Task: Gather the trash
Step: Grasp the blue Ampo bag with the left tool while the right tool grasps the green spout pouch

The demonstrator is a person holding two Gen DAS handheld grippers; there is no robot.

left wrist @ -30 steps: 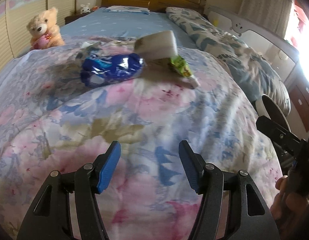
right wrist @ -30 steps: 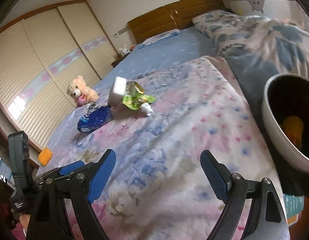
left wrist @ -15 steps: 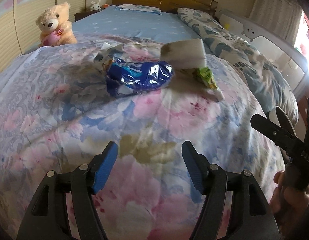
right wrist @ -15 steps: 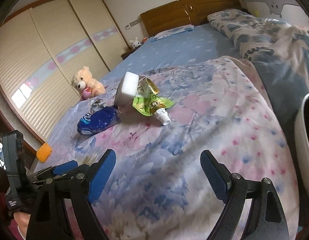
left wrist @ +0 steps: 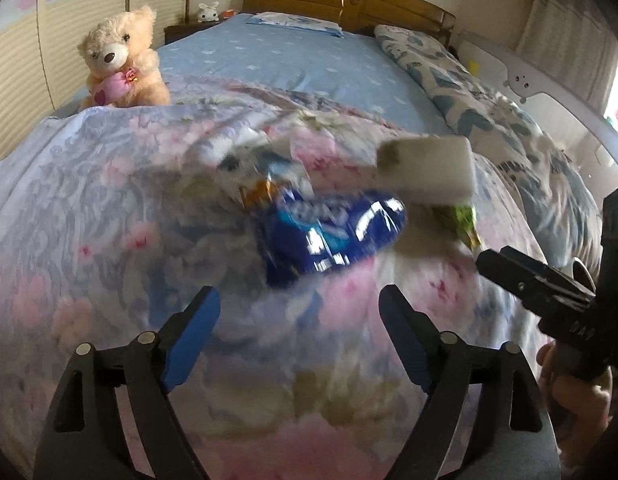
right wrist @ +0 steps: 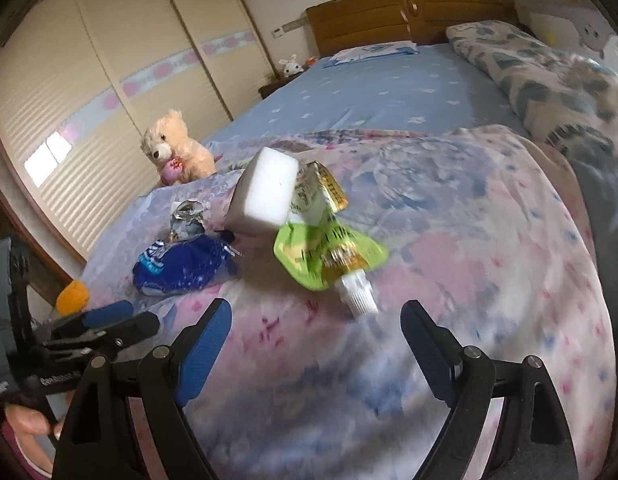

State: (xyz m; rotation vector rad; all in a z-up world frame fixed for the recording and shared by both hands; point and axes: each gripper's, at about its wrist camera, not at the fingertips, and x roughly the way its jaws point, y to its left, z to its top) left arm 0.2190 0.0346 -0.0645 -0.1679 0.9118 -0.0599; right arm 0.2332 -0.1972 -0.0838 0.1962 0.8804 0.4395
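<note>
I am seeing the trash lying together on the floral quilt: a blue wrapper, a green spout pouch and a white foam block leaning on it. All are looking light; the wrapper is crinkly and slippery, so I am judging its bunched middle the best hold. My left gripper is opening with nothing between, my right gripper is standing wide and empty. Blur is hiding the wrapper's print.

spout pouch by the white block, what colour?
Lime green spout pouch, gold label, white cap; clearest in the right wrist view.
</note>
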